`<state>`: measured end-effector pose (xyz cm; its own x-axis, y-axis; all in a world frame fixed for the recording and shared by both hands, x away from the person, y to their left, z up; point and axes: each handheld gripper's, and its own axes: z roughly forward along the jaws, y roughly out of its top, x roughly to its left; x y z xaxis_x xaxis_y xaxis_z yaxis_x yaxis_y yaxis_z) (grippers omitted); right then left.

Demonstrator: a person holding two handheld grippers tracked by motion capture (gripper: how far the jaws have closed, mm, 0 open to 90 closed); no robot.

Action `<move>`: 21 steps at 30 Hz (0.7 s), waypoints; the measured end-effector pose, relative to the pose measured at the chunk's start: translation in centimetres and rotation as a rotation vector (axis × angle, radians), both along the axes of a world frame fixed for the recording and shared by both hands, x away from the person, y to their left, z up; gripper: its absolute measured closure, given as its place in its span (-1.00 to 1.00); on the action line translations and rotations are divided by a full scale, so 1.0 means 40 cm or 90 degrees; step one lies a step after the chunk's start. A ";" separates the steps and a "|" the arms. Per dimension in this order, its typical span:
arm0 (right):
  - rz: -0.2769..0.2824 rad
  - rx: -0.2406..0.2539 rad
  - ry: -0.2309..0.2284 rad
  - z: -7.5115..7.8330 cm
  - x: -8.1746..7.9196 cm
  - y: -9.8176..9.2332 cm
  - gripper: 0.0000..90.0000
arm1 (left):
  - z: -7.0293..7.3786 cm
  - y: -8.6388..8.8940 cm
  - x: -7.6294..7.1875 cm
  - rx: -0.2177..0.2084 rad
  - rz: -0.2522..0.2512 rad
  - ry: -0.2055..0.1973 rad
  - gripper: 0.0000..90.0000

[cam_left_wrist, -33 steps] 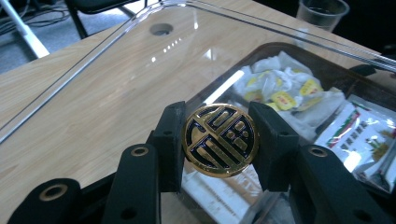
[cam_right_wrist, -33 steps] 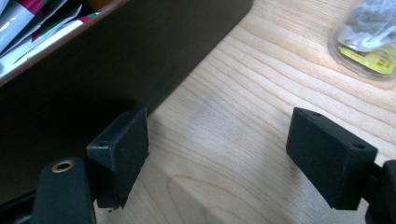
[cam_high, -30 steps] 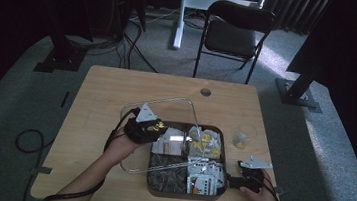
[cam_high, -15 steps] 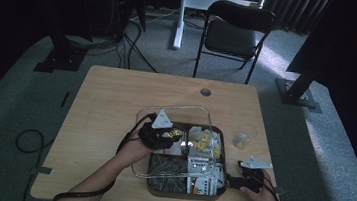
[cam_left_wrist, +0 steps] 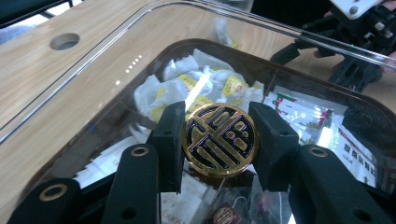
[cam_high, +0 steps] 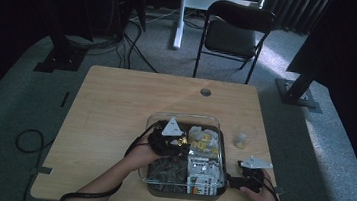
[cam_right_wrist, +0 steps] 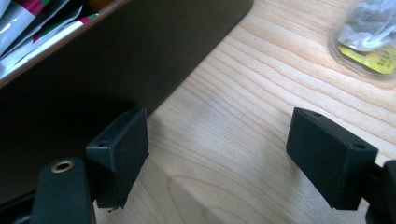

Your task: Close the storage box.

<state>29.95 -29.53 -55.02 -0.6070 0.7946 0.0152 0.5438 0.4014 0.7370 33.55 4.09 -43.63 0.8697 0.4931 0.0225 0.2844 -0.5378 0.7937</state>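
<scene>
At the near edge of a pale wooden table [cam_high: 116,104], a person works two hand-held grippers around a dark compartment box [cam_high: 155,186] of tea packets. The left gripper [cam_left_wrist: 217,140], reaching in over the box's left side, has its two black jaws clamped on the edges of a round gold-and-black packet [cam_left_wrist: 219,139] stamped with a blocky emblem; the packet hangs above the box's contents, just over a heap of white and yellow packets [cam_left_wrist: 196,88] in the far compartment. The box's clear lid [cam_high: 185,117] stands open behind that heap, its edge crossing the left gripper view between the packet and the bare tabletop beyond.

To the right, white sachets with red and green print [cam_high: 202,176] fill the box's near-right compartment, and darker, tangled packets [cam_high: 166,169] lie in the near-left one, directly under the left hand [cam_high: 143,152].

The right gripper [cam_right_wrist: 217,156] rests low on the table just outside the box's right wall [cam_right_wrist: 93,70], its jaws spread wide apart with nothing but wood grain between them; one jaw sits right beside the dark wall.

Farther out on the right, a small clear cup [cam_high: 244,136] holding a crumpled white and yellow packet stands apart from the box. Beyond it, a round cable hole [cam_high: 206,92] marks the table's far edge, and a black folding chair [cam_high: 236,33] stands on the grey carpet behind.
</scene>
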 end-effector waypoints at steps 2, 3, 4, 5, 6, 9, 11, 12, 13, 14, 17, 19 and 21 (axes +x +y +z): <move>0.000 0.000 0.000 0.000 0.000 0.000 -0.55 | -0.007 -0.011 -0.002 0.007 -0.005 -0.004 0.31; 0.000 0.000 -0.001 0.000 0.000 0.000 -0.55 | -0.010 -0.015 -0.002 0.011 -0.007 -0.003 0.31; 0.000 0.000 0.000 0.000 0.000 0.000 -0.55 | -0.015 -0.020 -0.002 0.014 -0.010 -0.002 0.31; 0.000 0.000 0.000 0.000 0.000 0.000 -0.55 | -0.015 -0.020 -0.002 0.014 -0.010 -0.002 0.31; 0.000 0.001 0.000 0.000 0.000 0.000 -0.55 | -0.028 -0.030 -0.001 0.024 -0.010 0.004 0.31; 0.000 0.003 0.000 0.000 0.001 -0.001 -0.55 | -0.043 -0.041 -0.001 0.036 -0.013 0.004 0.31; 0.000 0.004 0.001 0.000 0.001 -0.001 -0.55 | -0.051 -0.048 -0.001 0.040 -0.013 0.006 0.31; 0.000 0.004 0.001 0.000 0.001 -0.001 -0.55 | -0.054 -0.051 0.000 0.044 -0.012 0.006 0.31; 0.000 0.004 0.001 0.000 0.001 -0.001 -0.55 | -0.058 -0.054 0.002 0.044 -0.013 0.005 0.31; 0.000 0.004 0.001 0.000 0.001 -0.001 -0.55 | -0.062 -0.056 0.003 0.042 -0.011 0.009 0.31; 0.000 0.004 0.001 0.000 0.001 -0.001 -0.55 | -0.072 -0.064 0.007 0.049 -0.007 0.012 0.31; 0.000 0.005 0.002 0.000 0.001 -0.002 -0.55 | -0.078 -0.067 0.008 0.052 -0.006 0.015 0.31; 0.001 0.006 0.002 0.000 0.001 -0.002 -0.55 | -0.084 -0.069 0.007 0.052 -0.008 0.013 0.31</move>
